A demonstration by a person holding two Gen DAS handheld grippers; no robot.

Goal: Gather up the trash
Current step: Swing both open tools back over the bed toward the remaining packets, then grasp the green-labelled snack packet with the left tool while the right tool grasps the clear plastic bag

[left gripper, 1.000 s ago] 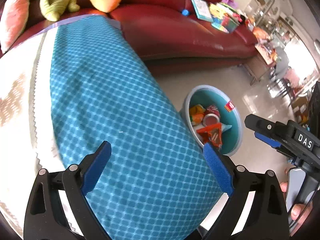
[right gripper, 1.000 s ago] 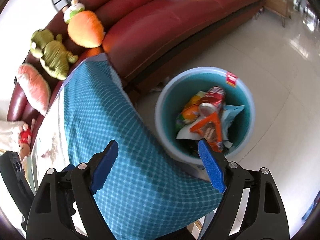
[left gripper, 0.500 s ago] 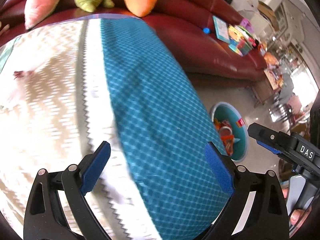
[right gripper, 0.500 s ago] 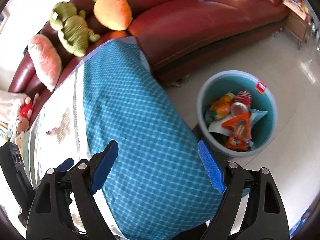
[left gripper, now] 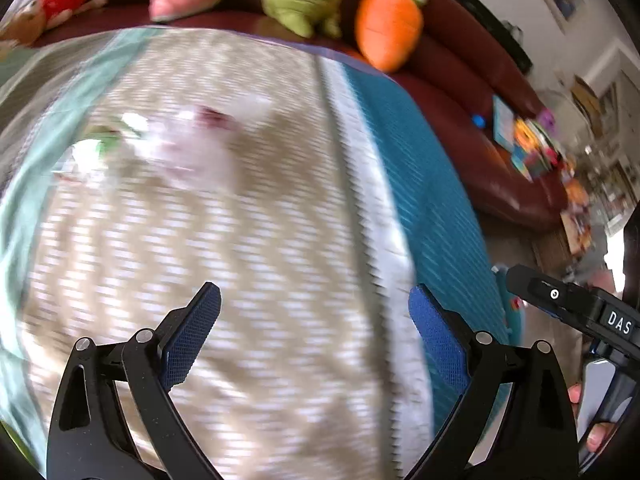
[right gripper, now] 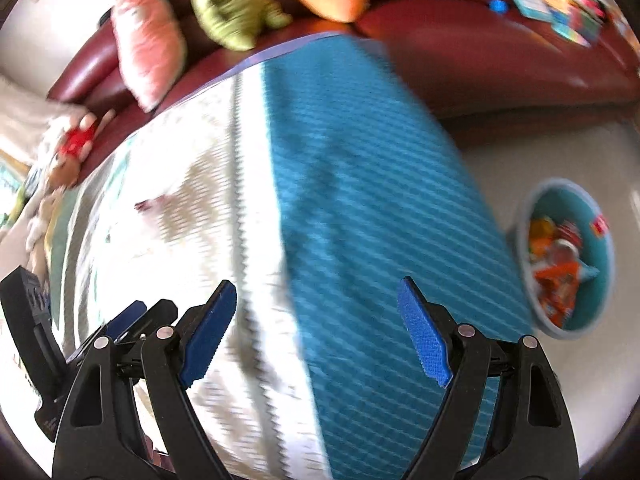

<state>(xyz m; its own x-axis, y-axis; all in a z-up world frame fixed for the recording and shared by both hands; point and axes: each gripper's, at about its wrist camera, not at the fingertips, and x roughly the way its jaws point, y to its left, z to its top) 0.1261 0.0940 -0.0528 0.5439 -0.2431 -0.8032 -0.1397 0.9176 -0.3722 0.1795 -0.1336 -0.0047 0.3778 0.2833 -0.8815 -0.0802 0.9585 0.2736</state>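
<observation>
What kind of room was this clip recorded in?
Most likely a family living room: a dark red leather sofa with plush toys such as an orange carrot, children's books on the seat, and a cloth-covered table in front.

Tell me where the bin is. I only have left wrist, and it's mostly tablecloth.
Observer: The teal bin stands on the floor, past the blue tablecloth edge, to the right of the right hand-held gripper.
Operator: Anything in it?
Observer: Yes, orange wrappers and other trash, too blurred to name.
Operator: Right gripper carrying anything?
Observer: No. Its jaws are open with nothing between them.
</observation>
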